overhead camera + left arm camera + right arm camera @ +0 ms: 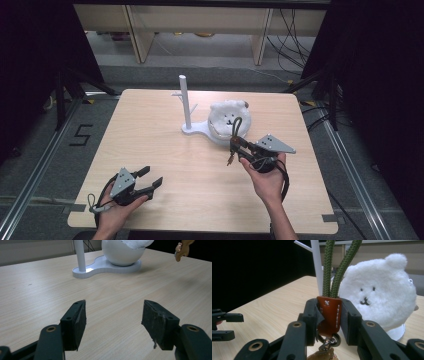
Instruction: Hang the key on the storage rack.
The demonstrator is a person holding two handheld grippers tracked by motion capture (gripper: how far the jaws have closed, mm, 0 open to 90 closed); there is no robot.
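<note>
The pale wood-grain table (pixel 165 165) is smooth and matte. At its twelve o'clock stands a glossy white stand (pixel 186 102), a slim pole with short pegs on a curved base. Just beside it, at one o'clock, a fluffy white bear (pixel 228 116) sits in a round white bowl; its lower half is hidden there. The right gripper (pixel 328 317), near table centre, is clamped on a keychain (pixel 329 315): brown stitched leather tab, woven green cord loop cut off above, metal clasp half hidden below. The left gripper (pixel 113 320), at seven o'clock, gapes empty.

The green cord (pixel 337 267) runs off the top edge.
</note>
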